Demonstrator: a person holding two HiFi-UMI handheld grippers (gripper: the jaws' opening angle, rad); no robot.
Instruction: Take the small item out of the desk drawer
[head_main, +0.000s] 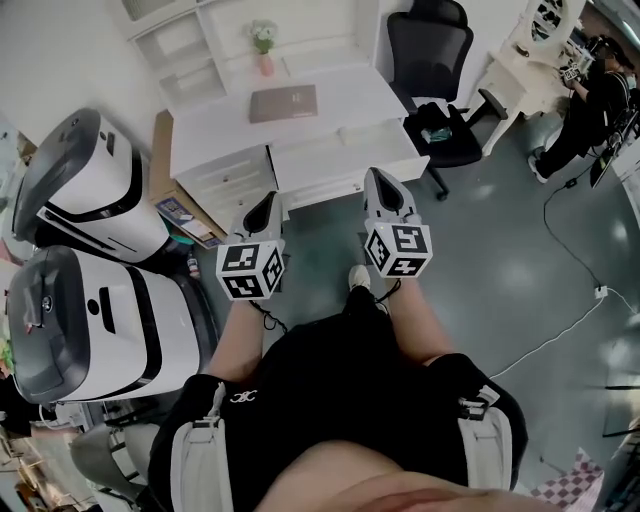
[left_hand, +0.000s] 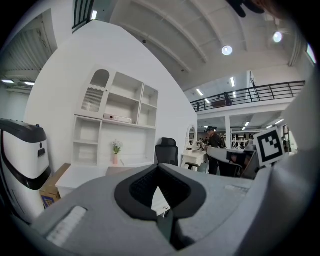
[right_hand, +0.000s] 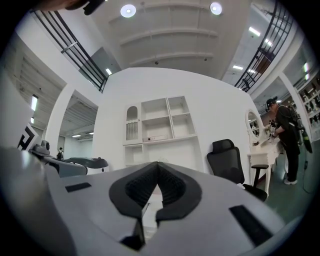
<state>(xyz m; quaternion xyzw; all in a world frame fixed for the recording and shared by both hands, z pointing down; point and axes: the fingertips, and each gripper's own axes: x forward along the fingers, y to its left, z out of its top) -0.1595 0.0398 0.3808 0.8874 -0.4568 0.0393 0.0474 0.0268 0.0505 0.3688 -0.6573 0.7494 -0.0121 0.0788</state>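
Ahead of us, under the top of the white desk (head_main: 330, 95), runs the wide drawer (head_main: 340, 158); we cannot make out the small item from where we stand. Our left gripper (head_main: 265, 200) and right gripper (head_main: 378, 178) hang side by side before the desk front without touching it, each with its jaws closed tip to tip on nothing. A brown pad (head_main: 283, 103) lies on the desktop, and a black office chair (head_main: 430, 50) stands at the desk's right end.
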